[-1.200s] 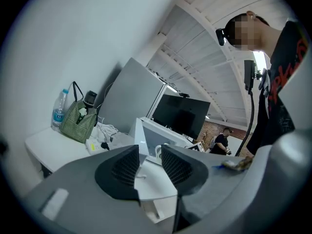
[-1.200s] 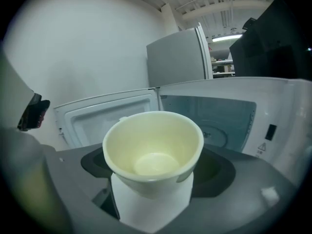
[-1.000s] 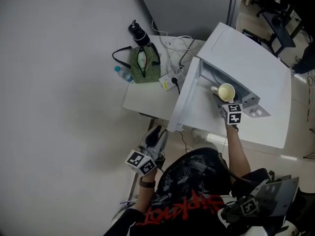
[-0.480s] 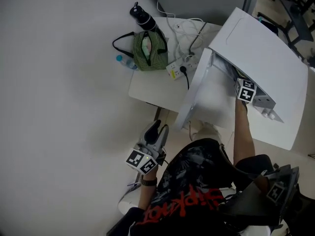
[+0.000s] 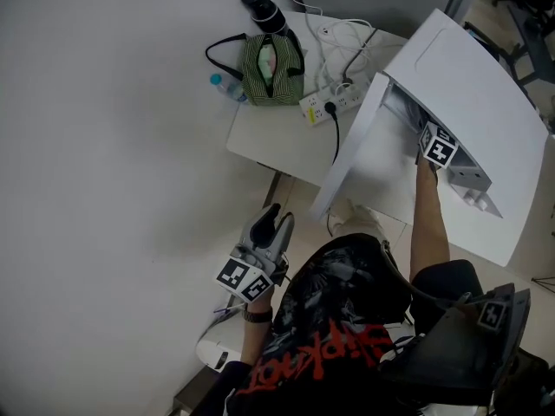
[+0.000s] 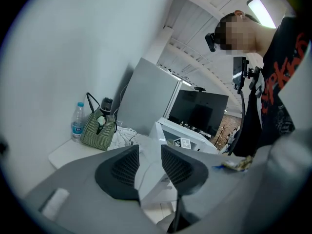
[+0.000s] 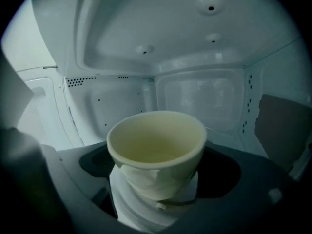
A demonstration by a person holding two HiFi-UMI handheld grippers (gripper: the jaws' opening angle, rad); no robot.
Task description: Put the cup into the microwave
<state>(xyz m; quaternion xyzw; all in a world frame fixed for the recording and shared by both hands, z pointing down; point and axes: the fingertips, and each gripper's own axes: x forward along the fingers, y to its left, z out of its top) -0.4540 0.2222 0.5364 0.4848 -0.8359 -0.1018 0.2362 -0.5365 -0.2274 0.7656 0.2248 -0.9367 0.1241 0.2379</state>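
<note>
Matt, seemingly ceramic cup point(image 7: 157, 155)

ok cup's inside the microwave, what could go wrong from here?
The right gripper holds the cup low on its body; whether it touches the floor is unclear, so releasing now might tip it. From the head view the microwave hides the cup, so pulling out could clip the open door.
</note>
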